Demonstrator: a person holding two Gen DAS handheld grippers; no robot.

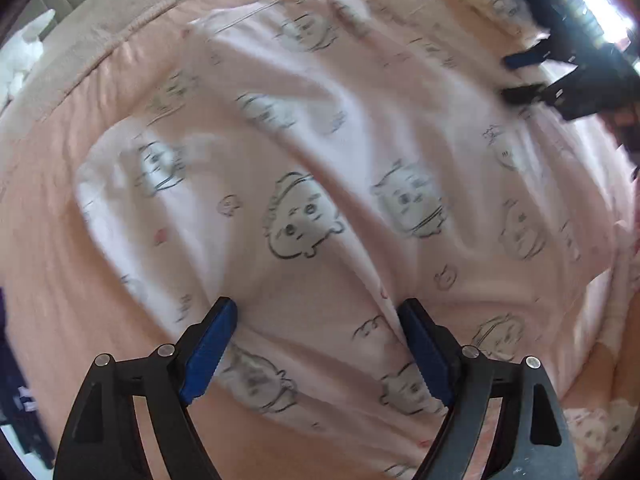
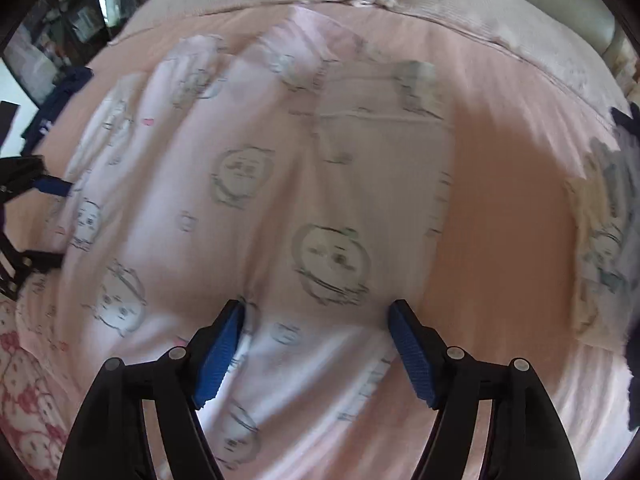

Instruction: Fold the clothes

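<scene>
A pale pink garment (image 1: pixel 304 184) printed with cartoon faces is lying spread on a pink bedspread (image 1: pixel 44 248), its long axis running from near right to far left in the left wrist view. Bare bedspread is showing beyond its left edge. The left gripper (image 1: pixel 316 312) and the right gripper (image 2: pixel 316 312) are both hovering spread wide, grasping nothing.

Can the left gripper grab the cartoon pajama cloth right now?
Probably yes. The left gripper is open right over the pink cartoon-print garment, with nothing between them.
</scene>
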